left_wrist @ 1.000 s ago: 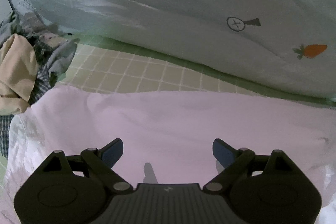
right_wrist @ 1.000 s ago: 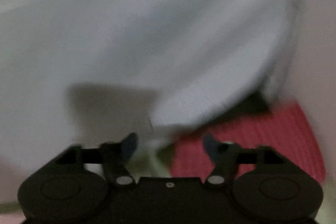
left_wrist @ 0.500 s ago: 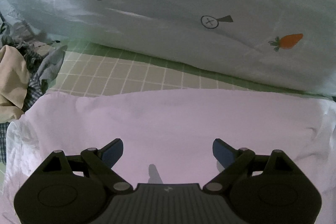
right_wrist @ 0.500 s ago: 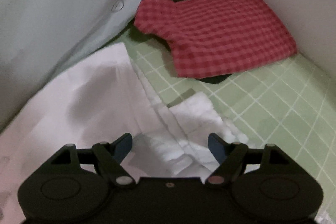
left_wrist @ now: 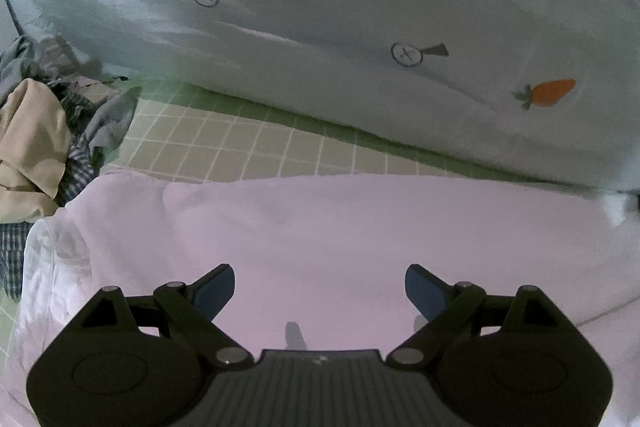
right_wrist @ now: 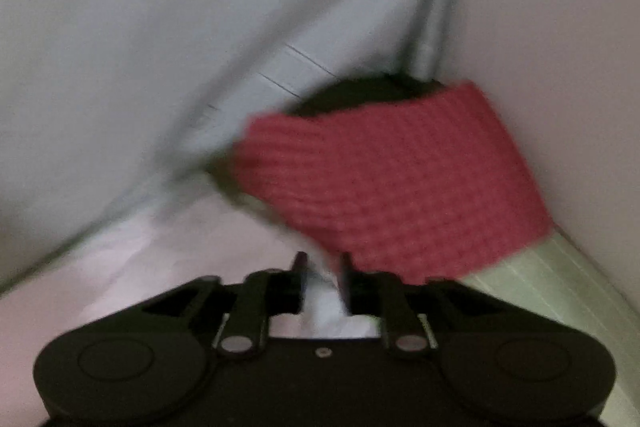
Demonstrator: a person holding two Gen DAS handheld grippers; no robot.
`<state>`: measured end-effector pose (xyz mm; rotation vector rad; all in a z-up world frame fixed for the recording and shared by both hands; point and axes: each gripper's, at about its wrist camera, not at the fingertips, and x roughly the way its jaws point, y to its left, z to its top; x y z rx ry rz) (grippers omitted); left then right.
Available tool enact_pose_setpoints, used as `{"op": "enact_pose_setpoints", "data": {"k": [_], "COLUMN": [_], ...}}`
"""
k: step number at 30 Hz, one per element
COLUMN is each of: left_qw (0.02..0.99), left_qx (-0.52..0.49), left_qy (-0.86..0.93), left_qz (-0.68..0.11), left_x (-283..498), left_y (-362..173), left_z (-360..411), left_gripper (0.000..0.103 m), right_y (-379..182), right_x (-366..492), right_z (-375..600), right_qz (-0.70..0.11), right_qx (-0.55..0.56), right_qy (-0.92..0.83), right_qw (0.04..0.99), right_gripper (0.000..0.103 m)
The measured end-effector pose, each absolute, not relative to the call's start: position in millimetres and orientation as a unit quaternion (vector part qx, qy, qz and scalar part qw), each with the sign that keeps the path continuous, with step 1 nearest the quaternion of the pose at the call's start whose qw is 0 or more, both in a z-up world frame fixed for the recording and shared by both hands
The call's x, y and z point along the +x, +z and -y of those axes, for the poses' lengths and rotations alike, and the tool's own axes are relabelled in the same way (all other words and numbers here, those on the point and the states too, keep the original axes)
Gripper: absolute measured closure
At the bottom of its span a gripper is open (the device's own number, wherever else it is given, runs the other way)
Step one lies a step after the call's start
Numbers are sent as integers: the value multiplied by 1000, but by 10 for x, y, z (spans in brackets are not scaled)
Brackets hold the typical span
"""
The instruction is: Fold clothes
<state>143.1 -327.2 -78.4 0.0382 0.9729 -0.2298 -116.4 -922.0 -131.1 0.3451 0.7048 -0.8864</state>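
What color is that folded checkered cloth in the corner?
The folded cloth is red with a darker check pattern, seen best, though blurred, in the right wrist view.

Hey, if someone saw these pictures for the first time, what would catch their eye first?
Probably the red checked cloth, folded in the corner ahead of the right hand-held gripper, whose fingers have closed on white fabric. In the left view, a pale pink garment spreads under the open left hand-held gripper, with an orange carrot print on the bedding behind.
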Motion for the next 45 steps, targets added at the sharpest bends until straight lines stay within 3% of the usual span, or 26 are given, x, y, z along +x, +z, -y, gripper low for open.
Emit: {"op": "enact_pose_setpoints", "data": {"k": [4, 9, 15, 24, 26, 27, 30, 34, 36, 41, 42, 43, 45], "left_qw": [886, 888, 886, 886, 884, 883, 882, 884, 887, 876, 872, 869, 863], "left_qx": [3, -33, -59, -70, -75, -79, -82, -77, -85, -136, -147, -158, -176], "left_qy": [-105, -96, -84, -72, -69, -66, -57, -29, -8, 56, 71, 83, 102], "left_qz": [-451, -449, -453, -453, -455, -457, -461, -461, -453, -460, -461, -461, -463], "left_x": [1283, 1017, 573, -4, -115, -168, -315, -467, -524, -581, -588, -602, -603], "left_y": [-672, -578, -528, -540, -576, -599, -667, -721, -702, -785, -807, -826, -863], "left_z": [3147, 2923, 2745, 2796, 2791, 2788, 2772, 2655, 2530, 2045, 1945, 1846, 1676], "left_gripper": [11, 11, 11, 11, 11, 11, 11, 11, 11, 11, 11, 11, 11], "right_y": [-1379, -1665, -1680, -1805, -1806, -1805, -1784, -1563, -1570, -1702, -1683, -1658, -1619], "right_x": [-1735, -2515, -3027, -3367, -3336, -3318, -3270, -3402, -3598, -3734, -3706, -3677, -3641], "right_z": [8990, 8714, 8324, 8191, 8193, 8187, 8176, 8150, 8264, 8358, 8317, 8271, 8171], "right_qz": [-317, -347, -337, -313, -314, -317, -330, -311, -290, -302, -306, -310, -311], "right_qx": [198, 240, 256, 340, 336, 331, 319, 280, 324, 367, 359, 347, 333], "right_qy": [-436, -482, -535, -509, -500, -497, -458, -447, -483, -512, -510, -513, -519], "right_qw": [818, 768, 731, 726, 734, 737, 761, 791, 760, 716, 719, 721, 723], "right_gripper": [29, 29, 17, 16, 19, 29, 93, 97, 97, 93, 84, 68, 53]}}
